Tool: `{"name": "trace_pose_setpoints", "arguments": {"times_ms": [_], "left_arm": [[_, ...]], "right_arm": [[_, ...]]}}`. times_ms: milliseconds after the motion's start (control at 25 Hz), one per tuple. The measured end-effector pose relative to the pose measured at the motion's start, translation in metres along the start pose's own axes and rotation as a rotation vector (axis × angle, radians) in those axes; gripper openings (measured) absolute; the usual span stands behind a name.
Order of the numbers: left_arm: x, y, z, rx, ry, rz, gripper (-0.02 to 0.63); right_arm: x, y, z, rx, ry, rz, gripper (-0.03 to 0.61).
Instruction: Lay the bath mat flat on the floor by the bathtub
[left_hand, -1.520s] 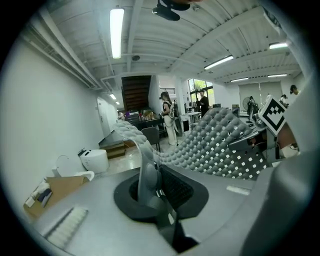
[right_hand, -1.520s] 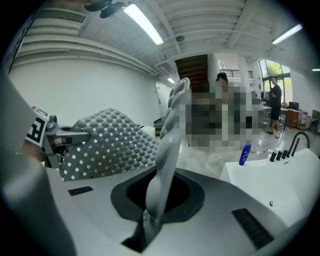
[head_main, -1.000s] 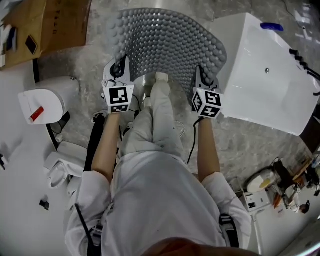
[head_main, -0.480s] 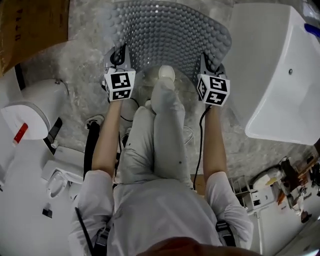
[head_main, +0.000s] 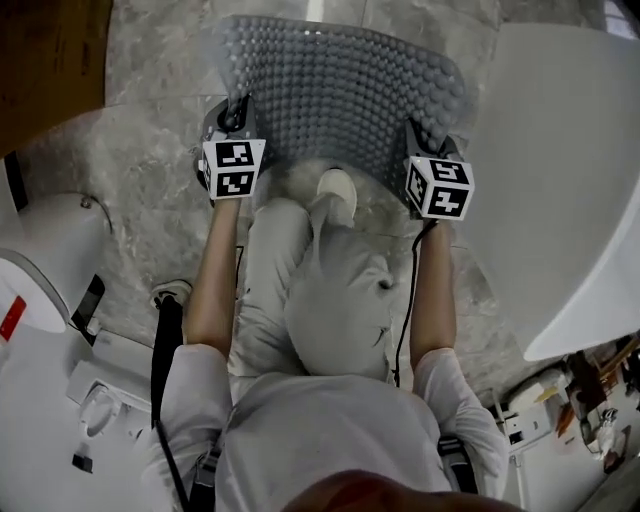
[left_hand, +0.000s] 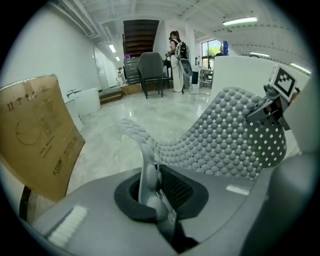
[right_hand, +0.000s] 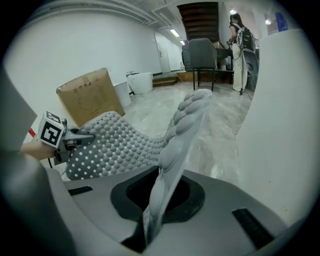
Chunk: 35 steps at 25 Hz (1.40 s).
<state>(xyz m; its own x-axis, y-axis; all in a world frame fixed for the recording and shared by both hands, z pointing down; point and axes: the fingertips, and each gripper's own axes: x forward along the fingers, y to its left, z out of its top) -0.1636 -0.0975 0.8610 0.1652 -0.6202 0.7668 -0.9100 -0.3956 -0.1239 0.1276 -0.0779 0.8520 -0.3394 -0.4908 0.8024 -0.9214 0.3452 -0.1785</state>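
My left hand-held gripper (head_main: 238, 118) and right hand-held gripper (head_main: 420, 137) are each clamped on a near corner of the bath mat (head_main: 340, 85). If one corner slips, I judge it would land folded or ride up the bathtub (head_main: 560, 170). I cannot tell if its far edge touches the floor (head_main: 150, 190). Both forearms reach forward, roughly parallel
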Motion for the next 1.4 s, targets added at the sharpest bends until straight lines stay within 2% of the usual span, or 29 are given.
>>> {"name": "trace_pose_setpoints", "arguments": {"times_ms": [120,280,400,600,800,960,1120,1400], "left_arm": [[0.025,-0.008,-0.023,0.002,0.004,-0.017,0.012],[0.049,-0.013,-0.035,0.082,0.007,0.0,0.012],[0.063,-0.013,-0.044,0.092,0.012,0.01,0.012],[0.081,-0.015,-0.059,0.103,0.024,0.016,0.012],[0.091,-0.005,-0.075,0.176,0.045,0.03,0.014],[0.101,0.007,-0.084,0.183,0.058,0.018,0.015],[0.118,0.022,-0.1,0.174,0.086,0.013,0.017],[0.14,0.045,-0.119,0.165,0.146,0.015,0.025]], "right_arm": [[0.024,-0.002,-0.026,-0.007,0.01,0.018,0.021],[0.048,-0.009,-0.042,-0.079,0.01,-0.004,0.022],[0.065,-0.015,-0.052,-0.096,0.01,-0.023,0.023],[0.096,-0.045,-0.076,-0.108,0.027,-0.08,0.025],[0.119,-0.081,-0.098,-0.1,0.025,-0.126,0.025],[0.139,-0.119,-0.113,-0.057,0.029,-0.147,0.025],[0.157,-0.146,-0.128,-0.015,0.076,-0.14,0.035],[0.178,-0.167,-0.14,-0.058,0.165,-0.147,0.055]]}}
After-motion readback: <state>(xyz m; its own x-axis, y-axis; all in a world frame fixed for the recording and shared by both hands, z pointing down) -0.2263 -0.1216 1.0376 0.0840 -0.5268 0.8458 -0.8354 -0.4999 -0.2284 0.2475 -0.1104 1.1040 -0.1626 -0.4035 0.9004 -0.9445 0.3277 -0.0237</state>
